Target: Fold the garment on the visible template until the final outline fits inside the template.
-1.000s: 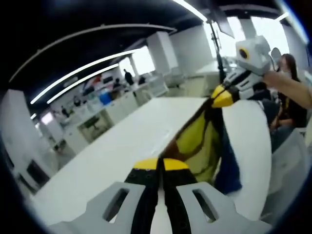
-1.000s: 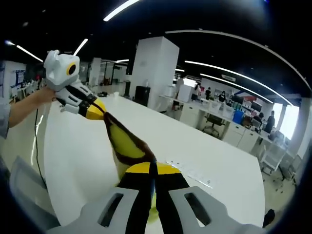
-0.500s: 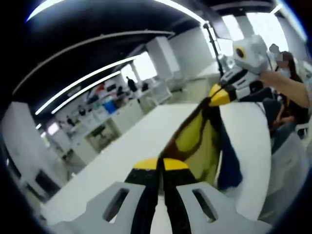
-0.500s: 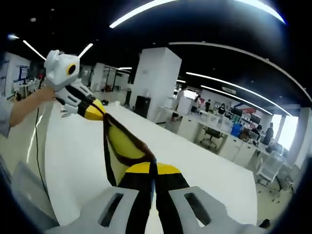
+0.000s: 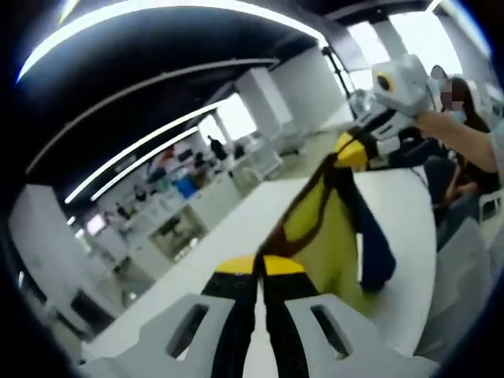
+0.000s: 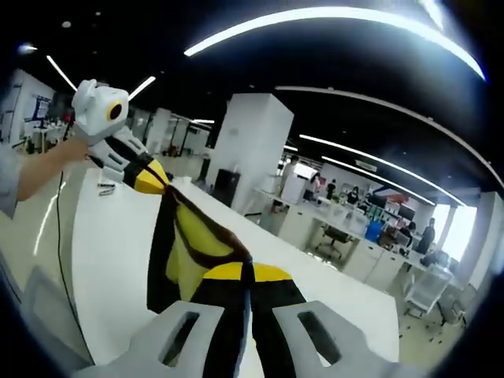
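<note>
A yellow garment [image 5: 323, 236] with brown trim and a navy part [image 5: 376, 250] hangs stretched in the air between the two grippers, above a long white table [image 5: 228, 236]. My left gripper [image 5: 259, 266] is shut on one end of its brown edge. In the left gripper view the right gripper [image 5: 352, 150], held by a hand, is shut on the other end at upper right. In the right gripper view my right gripper [image 6: 246, 272] pinches the garment [image 6: 189, 244], and the left gripper [image 6: 153, 175] grips it at upper left. No template can be made out.
The white table [image 6: 110, 244] runs long beneath the garment. A person [image 5: 465, 118] is at the right edge of the left gripper view. Desks, chairs [image 6: 335, 216] and people stand in the office behind, beside a white pillar [image 6: 248, 134].
Both views have tilted upward, showing more ceiling. The garment has been lifted higher and hangs more spread, with more of its dark side showing in the right gripper view.
</note>
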`<move>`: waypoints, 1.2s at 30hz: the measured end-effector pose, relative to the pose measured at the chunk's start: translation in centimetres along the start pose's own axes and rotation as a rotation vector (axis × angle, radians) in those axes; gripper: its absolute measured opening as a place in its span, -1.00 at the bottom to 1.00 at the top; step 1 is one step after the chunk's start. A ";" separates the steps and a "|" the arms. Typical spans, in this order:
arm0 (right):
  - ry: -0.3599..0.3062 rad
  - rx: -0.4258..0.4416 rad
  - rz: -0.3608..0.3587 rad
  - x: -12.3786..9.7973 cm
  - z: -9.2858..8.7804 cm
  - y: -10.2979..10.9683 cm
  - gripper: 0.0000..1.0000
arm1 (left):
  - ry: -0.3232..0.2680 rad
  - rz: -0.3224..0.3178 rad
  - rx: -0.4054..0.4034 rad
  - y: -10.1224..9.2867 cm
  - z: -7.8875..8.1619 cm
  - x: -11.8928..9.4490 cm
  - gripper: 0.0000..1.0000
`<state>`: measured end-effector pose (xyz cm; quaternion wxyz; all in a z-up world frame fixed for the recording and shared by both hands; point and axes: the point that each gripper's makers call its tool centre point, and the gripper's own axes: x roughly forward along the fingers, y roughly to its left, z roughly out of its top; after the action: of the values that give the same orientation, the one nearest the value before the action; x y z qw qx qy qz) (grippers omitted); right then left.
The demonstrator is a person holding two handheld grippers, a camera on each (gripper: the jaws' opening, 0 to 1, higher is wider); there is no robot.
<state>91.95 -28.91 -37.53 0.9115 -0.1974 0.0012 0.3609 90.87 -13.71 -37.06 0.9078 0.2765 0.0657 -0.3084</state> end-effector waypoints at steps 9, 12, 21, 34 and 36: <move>-0.049 -0.041 -0.024 -3.0 3.3 0.5 -0.98 | -0.036 0.023 0.038 -0.9 2.9 -3.3 -1.00; -0.065 -0.043 -0.029 -4.1 4.1 0.9 -0.98 | -0.046 0.024 0.044 -1.5 3.4 -4.3 -1.00; -0.078 -0.065 -0.031 -7.1 5.5 2.7 -0.98 | -0.055 0.031 0.056 -3.7 4.8 -7.5 -1.00; -0.143 -0.118 -0.036 -12.0 7.6 6.0 -0.98 | -0.091 0.059 0.094 -6.9 6.7 -12.9 -1.00; -0.160 -0.128 -0.040 -12.9 8.0 6.4 -0.97 | -0.103 0.066 0.107 -7.4 7.1 -13.9 -1.00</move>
<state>77.07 -30.28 -30.53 0.9012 -0.2255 -0.0987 0.3567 74.94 -15.14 -30.45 0.9036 0.3104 -0.0066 -0.2951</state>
